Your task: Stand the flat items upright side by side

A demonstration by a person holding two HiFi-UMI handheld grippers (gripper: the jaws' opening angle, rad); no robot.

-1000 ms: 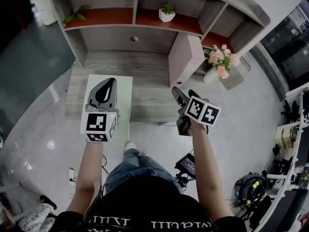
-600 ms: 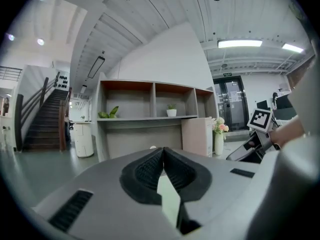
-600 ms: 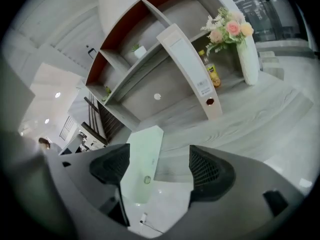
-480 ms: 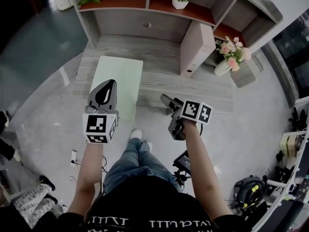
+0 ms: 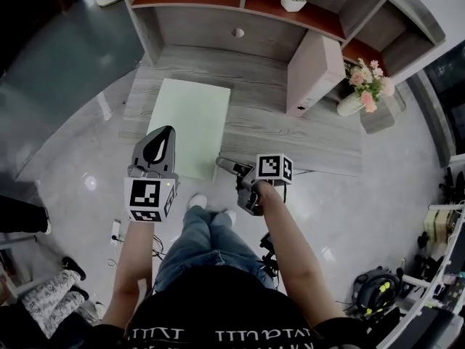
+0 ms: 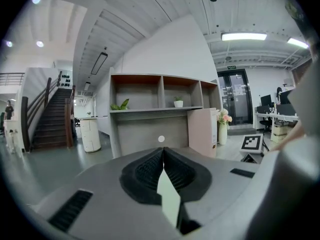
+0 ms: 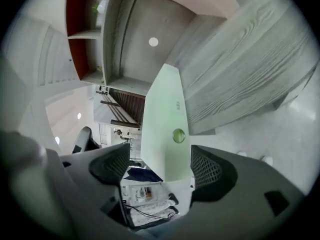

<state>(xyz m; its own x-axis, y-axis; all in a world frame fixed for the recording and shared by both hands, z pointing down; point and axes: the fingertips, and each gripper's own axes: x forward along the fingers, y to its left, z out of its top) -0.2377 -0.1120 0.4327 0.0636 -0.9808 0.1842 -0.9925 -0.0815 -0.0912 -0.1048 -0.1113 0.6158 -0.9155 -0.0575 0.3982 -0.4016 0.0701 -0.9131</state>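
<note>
A pale green flat board (image 5: 190,118) lies on the grey wooden desk (image 5: 290,133), its near end over the desk's front edge. A pink flat panel (image 5: 314,71) stands upright on the desk further right. My left gripper (image 5: 168,131) hovers over the board's near left corner, jaws shut, with nothing seen held. In the left gripper view its pads (image 6: 163,151) meet at the tip, and the pink panel (image 6: 202,131) stands beyond. My right gripper (image 5: 227,167) is open, off the desk's front edge, pointing left. Between its jaws (image 7: 160,159) the board (image 7: 167,114) shows in the distance.
A shelf unit rises behind the desk with a small potted plant (image 5: 293,0). A vase of flowers (image 5: 363,93) stands right of the pink panel. Another person's leg (image 5: 22,217) shows at the left edge. Bags and gear (image 5: 378,282) lie on the floor at the right.
Both grippers have drawn back from the desk toward its front edge. The right gripper has swung left and lower, now facing the green board. The left stays shut.
</note>
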